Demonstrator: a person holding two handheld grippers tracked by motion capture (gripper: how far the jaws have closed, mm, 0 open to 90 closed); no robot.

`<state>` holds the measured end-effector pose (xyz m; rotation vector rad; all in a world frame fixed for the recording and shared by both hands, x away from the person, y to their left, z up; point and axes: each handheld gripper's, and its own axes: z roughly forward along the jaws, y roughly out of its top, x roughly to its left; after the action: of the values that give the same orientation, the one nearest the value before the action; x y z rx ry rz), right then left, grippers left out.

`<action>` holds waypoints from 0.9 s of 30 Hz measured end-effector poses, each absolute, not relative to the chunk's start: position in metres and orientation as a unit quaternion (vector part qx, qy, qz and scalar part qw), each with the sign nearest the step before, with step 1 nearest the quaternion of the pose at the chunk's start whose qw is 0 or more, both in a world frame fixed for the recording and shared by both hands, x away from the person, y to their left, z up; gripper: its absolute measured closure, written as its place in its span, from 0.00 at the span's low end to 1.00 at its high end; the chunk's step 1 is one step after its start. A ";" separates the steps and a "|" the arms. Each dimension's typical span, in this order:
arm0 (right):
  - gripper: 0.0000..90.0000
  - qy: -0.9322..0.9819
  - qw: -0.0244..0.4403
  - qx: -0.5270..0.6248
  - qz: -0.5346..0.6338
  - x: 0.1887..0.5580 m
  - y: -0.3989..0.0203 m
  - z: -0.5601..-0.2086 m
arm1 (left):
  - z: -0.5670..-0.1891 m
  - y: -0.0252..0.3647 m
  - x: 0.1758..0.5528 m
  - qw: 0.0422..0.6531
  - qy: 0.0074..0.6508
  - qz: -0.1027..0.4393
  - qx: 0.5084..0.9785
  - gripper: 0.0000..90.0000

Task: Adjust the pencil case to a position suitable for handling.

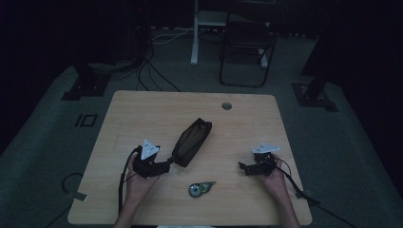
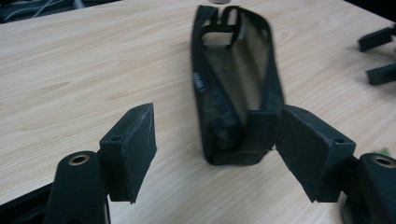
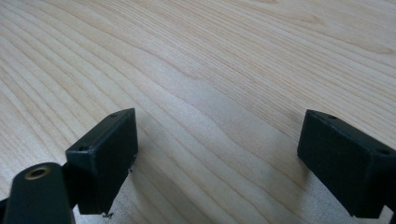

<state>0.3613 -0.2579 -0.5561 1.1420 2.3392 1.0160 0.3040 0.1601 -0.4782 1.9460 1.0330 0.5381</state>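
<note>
On my left, the left gripper [image 1: 167,165] sits low over the wooden table [image 1: 142,114], held in the left hand [image 1: 140,179], its grey three-cornered plate on top. In the left gripper view its fingers [image 2: 133,151] stand wide apart and hold nothing. The near end of the black pencil case [image 2: 236,88] lies between them, close against the finger on the right of that view; I cannot tell whether it touches. From the high view the pencil case [image 1: 191,141] lies slantwise near the middle of the table, its mesh side up, running away from the left gripper toward the far right.

Nearer my edge, just right of that gripper, a small green correction-tape dispenser [image 1: 199,189] lies flat on the table, apart from the case.

On my right, the right gripper [image 1: 243,166] is held by the right hand [image 1: 277,178], pointing left. In the right gripper view its fingers [image 3: 105,161] are spread wide with bare wood grain between them.
</note>
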 end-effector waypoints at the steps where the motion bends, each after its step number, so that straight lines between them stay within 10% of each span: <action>1: 0.13 0.825 0.173 0.402 0.358 0.361 -0.258 -0.556 | -0.478 0.158 0.303 0.424 0.411 0.214 0.779 0.32; 27: 0.13 0.823 0.174 0.407 0.357 0.363 -0.259 -0.556 | -0.494 0.138 0.312 0.402 0.372 0.197 0.813 0.80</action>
<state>0.3630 -0.2590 -0.5561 1.1525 2.3313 1.0128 0.3124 0.1385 -0.4940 2.0546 0.9415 0.4985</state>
